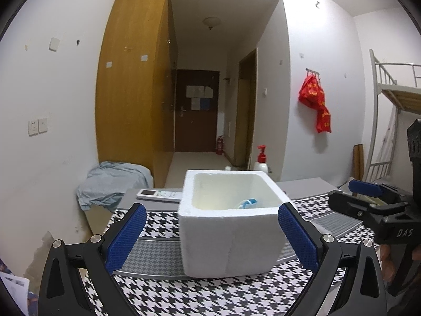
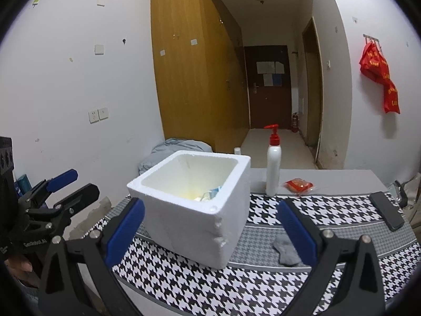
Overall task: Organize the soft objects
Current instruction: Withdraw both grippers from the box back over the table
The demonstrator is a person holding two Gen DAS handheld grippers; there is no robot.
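Observation:
A white foam box (image 1: 231, 223) stands on the houndstooth cloth (image 1: 184, 295); it also shows in the right wrist view (image 2: 194, 210). Inside lies a blue-and-white soft item (image 1: 247, 203), also seen in the right wrist view (image 2: 210, 193). A grey sock (image 2: 285, 250) lies on the cloth right of the box, partly behind my right finger. My left gripper (image 1: 211, 235) is open and empty, in front of the box. My right gripper (image 2: 210, 233) is open and empty, in front of the box; it also shows at the right edge of the left wrist view (image 1: 368, 197).
A white pump bottle with red top (image 2: 273, 163), a red packet (image 2: 298, 185) and a black phone (image 2: 386, 210) lie right of the box. A white remote (image 1: 159, 194) lies behind it on the left. A blue cloth heap (image 1: 113, 184) sits by the wall.

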